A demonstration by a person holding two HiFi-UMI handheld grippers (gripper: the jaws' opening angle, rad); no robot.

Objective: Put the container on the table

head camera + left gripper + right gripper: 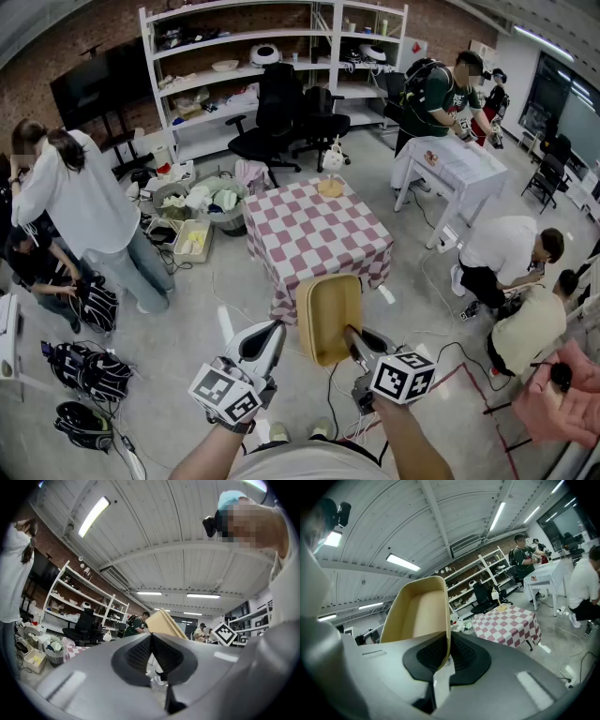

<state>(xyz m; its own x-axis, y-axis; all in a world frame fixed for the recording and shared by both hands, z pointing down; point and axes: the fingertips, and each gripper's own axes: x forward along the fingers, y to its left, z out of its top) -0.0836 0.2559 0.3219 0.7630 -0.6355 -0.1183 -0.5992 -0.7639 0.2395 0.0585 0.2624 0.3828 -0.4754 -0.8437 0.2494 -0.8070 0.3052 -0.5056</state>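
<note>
The container is a shallow tan rectangular tray (327,317), held in the air in front of me, short of the table. My right gripper (352,339) is shut on the tray's rim; in the right gripper view the tan tray (419,609) rises from between the closed jaws (444,656). My left gripper (267,337) hangs to the tray's left, shut with nothing in it; its jaws meet (151,651) and the tray (161,623) shows beyond them. The table (314,234) has a red-and-white checked cloth and stands ahead.
A small tan object (330,187) lies at the table's far edge. Black office chairs (281,117) and white shelves (272,56) stand behind it. Baskets and a bin (202,211) sit left of the table. People stand at left (84,206) and crouch at right (506,253). Cables cross the floor.
</note>
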